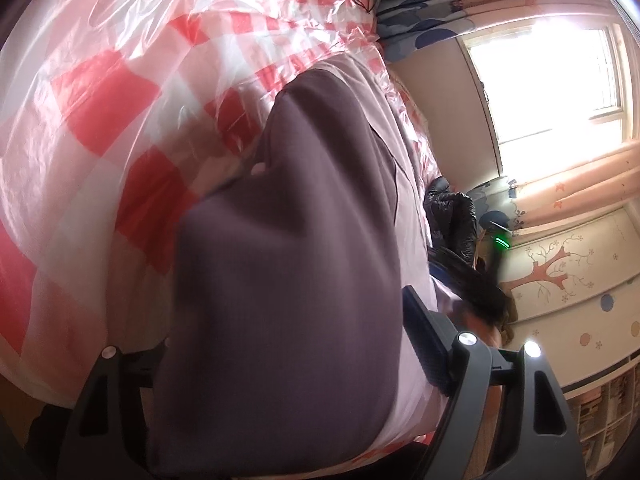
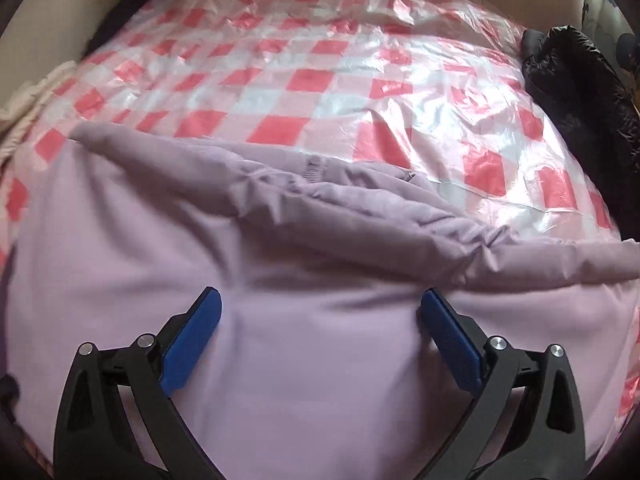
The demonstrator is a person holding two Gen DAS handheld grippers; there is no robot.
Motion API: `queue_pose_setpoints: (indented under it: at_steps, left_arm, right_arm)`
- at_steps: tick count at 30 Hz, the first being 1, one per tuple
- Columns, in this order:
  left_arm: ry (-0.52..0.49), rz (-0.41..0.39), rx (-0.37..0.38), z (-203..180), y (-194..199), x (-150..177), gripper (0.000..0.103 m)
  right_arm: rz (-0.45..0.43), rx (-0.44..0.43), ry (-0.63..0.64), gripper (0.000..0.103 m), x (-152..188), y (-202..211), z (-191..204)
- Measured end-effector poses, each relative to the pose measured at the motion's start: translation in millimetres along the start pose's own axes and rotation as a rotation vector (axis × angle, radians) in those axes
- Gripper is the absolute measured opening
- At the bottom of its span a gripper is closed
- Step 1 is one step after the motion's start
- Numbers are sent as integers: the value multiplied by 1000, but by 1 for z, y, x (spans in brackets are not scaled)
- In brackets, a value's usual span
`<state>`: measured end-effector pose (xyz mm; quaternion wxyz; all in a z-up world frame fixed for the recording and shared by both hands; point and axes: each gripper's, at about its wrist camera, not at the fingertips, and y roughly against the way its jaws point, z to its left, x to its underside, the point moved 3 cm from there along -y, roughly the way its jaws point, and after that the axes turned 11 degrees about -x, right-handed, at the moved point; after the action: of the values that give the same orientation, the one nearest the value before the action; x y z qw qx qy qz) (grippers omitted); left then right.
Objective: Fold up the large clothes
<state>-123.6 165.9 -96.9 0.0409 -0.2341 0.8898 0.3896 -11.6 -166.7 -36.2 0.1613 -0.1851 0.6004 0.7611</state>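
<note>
- No containers in my views; the lilac garment (image 2: 280, 320) lies on a bed under a red-checked plastic sheet (image 2: 304, 80).
- Its bunched seam runs left to right ahead of my right gripper (image 2: 320, 336), whose jaws are spread wide over the cloth.
- My left gripper (image 1: 280, 360) has a fold between its fingers; clamped or not, I cannot tell.
- A black jacket (image 2: 576, 92) sits at the bed's right edge.

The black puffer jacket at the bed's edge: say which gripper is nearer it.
Cannot tell. From the right gripper, the black puffer jacket lies far across the bed; from the left gripper, it lies beyond the lilac garment.
</note>
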Motion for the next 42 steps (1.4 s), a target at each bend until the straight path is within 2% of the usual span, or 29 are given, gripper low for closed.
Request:
queue_pose_setpoints:
  at_steps: [2, 4, 6, 8, 10, 11, 14, 15, 16, 17, 19, 21, 25, 28, 34, 36, 39, 42]
  left_arm:
    - [4, 1, 17, 1, 1, -1, 76]
    - [7, -2, 28, 1, 1, -2, 76]
    - [-7, -11, 19, -1, 2, -1, 76]
    - [-35, -22, -15, -8, 2, 0, 76]
    - [-94, -49, -42, -21, 4, 2, 72]
    - [-116, -64, -60, -25, 6, 4, 65]
    - [-114, -87, -77, -30, 12, 4, 58]
    - [-111, -92, -82, -31, 14, 5, 56]
    - [-118, -100, -92, -35, 15, 6, 55]
    - [-126, -105, -95, -39, 17, 7, 52]
    - [-171, -136, -97, -58, 24, 15, 48]
    - [-235, -173, -92, -84, 34, 23, 45]
    - [-348, -207, -64, -140, 46, 40, 44]
    - [-388, -214, -37, -174, 46, 50, 44]
    - [-479, -202, -6, -230, 32, 72, 43]
    - [-513, -191, -2, -247, 24, 82, 43]
    - [-544, -174, 10, -263, 15, 94, 43]
    - [-567, -144, 26, -275, 3, 103, 43]
  right_arm:
    - [-49, 3, 69, 97, 22, 36, 18]
    - [-77, 16, 121, 97, 60, 64, 32]
    - [-59, 68, 152, 97, 86, 66, 36]
    - [0, 86, 157, 97, 109, 40, 32]
    - [-16, 91, 181, 97, 115, 26, 30]
    - [-9, 86, 162, 97, 114, 28, 29]
    - [-101, 29, 137, 97, 117, 63, 39]
    - [-97, 32, 149, 97, 123, 63, 43]
    - [-55, 22, 158, 97, 130, 53, 46]
    - [-35, 55, 193, 97, 139, 38, 49]
    - [-66, 91, 244, 97, 146, 25, 52]
    - [-59, 95, 227, 97, 145, 23, 52]
    - [-77, 88, 229, 97, 147, 26, 51]
    - [-94, 55, 217, 97, 148, 30, 47]
    - [-72, 2, 219, 97, 149, 42, 37]
    - [-36, -5, 248, 97, 152, 47, 36]
    - [1, -17, 286, 97, 164, 75, 26]
    - [-67, -20, 249, 97, 180, 117, -1]
